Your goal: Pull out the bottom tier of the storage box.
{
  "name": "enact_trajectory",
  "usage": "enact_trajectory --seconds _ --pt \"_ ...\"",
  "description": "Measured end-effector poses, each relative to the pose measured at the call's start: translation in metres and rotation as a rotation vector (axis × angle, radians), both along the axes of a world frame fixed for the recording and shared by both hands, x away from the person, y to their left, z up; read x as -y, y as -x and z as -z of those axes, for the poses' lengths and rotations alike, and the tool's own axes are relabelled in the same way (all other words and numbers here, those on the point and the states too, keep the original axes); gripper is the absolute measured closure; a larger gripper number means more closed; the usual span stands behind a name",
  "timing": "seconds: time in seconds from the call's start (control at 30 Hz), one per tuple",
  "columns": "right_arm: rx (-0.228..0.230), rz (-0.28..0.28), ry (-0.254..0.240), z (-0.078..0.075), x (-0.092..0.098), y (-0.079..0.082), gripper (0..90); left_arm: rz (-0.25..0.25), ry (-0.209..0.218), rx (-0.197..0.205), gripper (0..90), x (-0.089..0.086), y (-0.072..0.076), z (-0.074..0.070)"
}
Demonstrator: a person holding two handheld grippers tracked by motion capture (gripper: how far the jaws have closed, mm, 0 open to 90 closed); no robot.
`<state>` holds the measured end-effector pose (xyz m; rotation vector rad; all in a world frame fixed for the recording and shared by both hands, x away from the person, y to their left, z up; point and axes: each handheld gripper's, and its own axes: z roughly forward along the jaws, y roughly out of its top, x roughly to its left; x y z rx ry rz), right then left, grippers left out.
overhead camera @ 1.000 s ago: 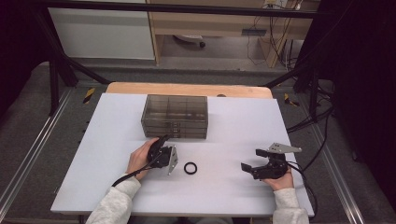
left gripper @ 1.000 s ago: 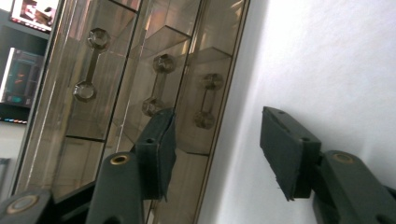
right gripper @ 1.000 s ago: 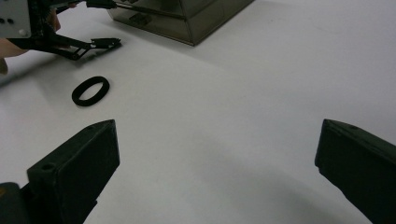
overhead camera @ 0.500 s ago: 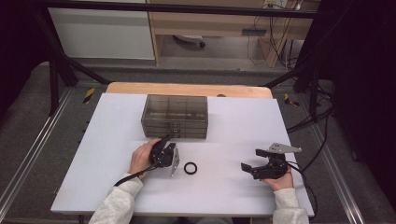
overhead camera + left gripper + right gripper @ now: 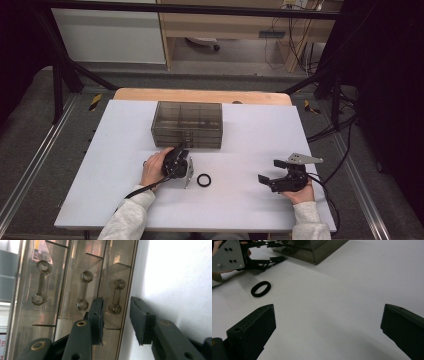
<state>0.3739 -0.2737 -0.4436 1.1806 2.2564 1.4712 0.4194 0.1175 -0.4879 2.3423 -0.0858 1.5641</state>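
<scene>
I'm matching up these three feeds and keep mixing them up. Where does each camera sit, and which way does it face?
High view: above the person's side, looking forward and down on the white table; both forearms, hands and each hand-held gripper show.
Left gripper view: rides the left hand-held gripper, facing the drawer box and its handles; its two jaws show.
Right gripper view: rides the right hand-held gripper, looking across the table; its wide jaws show.
Shared: the high and right gripper views both show the black ring and drawer box.

Left gripper point(image 5: 116, 320) jaws closing, seemingly unclamped; right gripper point(image 5: 327, 332) wide open
</scene>
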Motion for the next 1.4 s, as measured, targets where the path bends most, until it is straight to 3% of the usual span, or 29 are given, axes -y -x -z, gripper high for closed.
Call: enact_trajectory --seconds 0.37,0.9,1.4 --pt "0.001 -0.001 0.0 0.0 0.0 0.0 0.4 0.016 0.009 0.017 71.1 -0.001 -0.001 0.005" --pt "-0.001 -0.003 0.003 0.0 0.0 0.0 0.4 0.014 -0.061 0.127 77.9 0.001 0.002 0.013" --pt "-0.002 -0.001 0.0 0.0 0.0 0.0 0.4 0.017 -0.077 0.149 79.3 0.002 0.002 0.015"
